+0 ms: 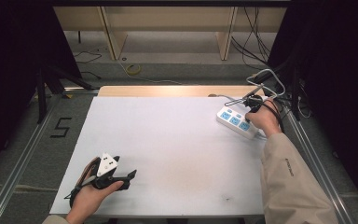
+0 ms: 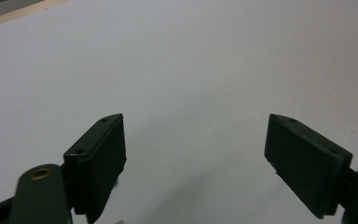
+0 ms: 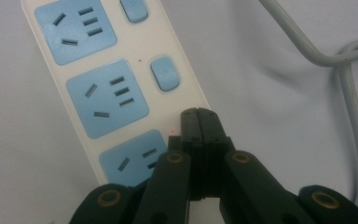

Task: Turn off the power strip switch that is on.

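1. Right tool (image 3: 198, 116), jaws pressed together with nothing between them, is sitting on the power strip (image 3: 107, 88) at its third switch, just past the two blue switches (image 3: 165, 73).
2. Power strip is lying at the far right of the table (image 1: 168, 149).
3. Left tool (image 2: 193, 154), jaws spread and empty, is idling well apart from the strip.
4. Likely pressing switches; whether any are toggled I cannot tell.

White-topped rectangular table (image 1: 168, 140) on grey carpeted floor (image 1: 23, 154) marked with a black "5" (image 1: 61, 127). Pale wooden shelving unit (image 1: 168, 28) behind; black curtains (image 1: 14, 51) both sides, cables (image 1: 256, 37) trailing
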